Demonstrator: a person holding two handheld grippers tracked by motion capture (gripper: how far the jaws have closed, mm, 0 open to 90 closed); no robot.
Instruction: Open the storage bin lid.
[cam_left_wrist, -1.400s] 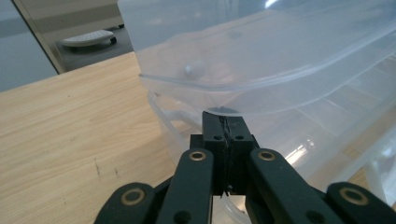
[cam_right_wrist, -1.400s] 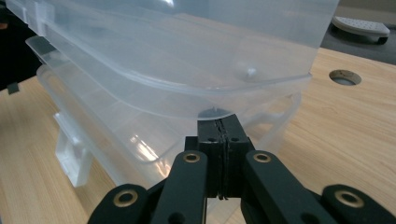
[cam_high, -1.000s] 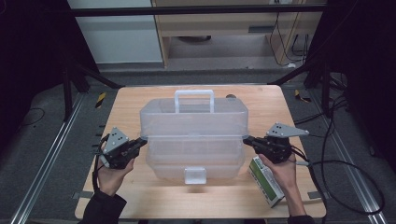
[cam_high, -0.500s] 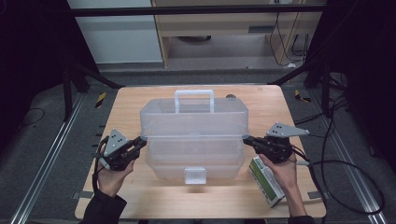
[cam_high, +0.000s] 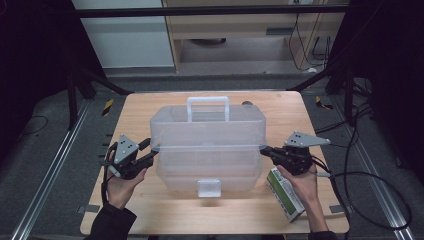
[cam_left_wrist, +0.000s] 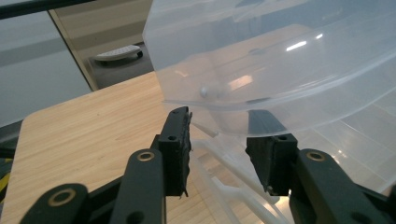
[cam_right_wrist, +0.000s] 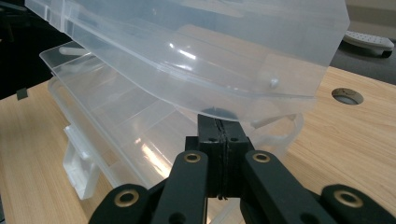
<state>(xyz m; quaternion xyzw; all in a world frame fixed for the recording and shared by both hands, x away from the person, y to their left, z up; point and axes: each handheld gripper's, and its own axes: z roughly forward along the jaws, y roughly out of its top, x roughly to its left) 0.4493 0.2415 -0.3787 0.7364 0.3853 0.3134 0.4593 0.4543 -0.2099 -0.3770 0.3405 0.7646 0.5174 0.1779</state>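
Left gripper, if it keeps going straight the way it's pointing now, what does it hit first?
Most likely the clear plastic toolbox. The left gripper, its jaws just opened and with nothing pressed between them, points at the edge of the raised lid right ahead. Depth is hard to judge, but the lid rim looks closest.

Storage box (cam_high: 207, 145) mid-table (cam_high: 150, 210); carton (cam_high: 285, 192) right, near edge.

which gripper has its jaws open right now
The left gripper: its jaws have just been opening, a gap between them at the clear box's edge. The right gripper's jaws are pressed together.
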